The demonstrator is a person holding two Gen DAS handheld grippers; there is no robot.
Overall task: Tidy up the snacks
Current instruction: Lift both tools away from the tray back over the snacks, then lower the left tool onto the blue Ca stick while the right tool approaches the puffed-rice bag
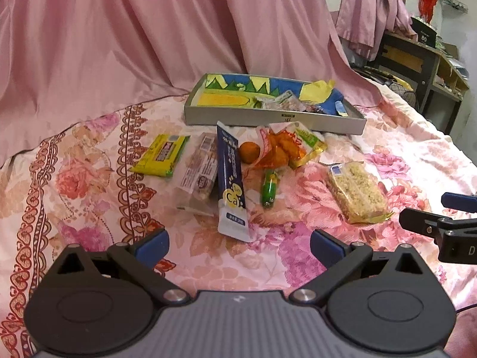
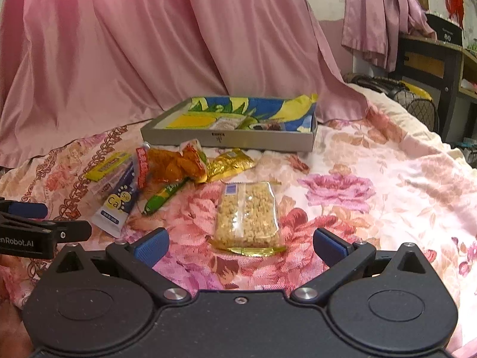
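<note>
Both grippers, left (image 1: 240, 246) and right (image 2: 240, 246), gape empty. Rice bar (image 2: 247, 214) on soft bed (image 2: 387, 185): fingers could snag fabric or crush it.

Both my wrist cams are looking low and forward across the bed (image 1: 417, 155), sharing the tray (image 1: 268, 119) (image 2: 226, 141) and snacks.
</note>
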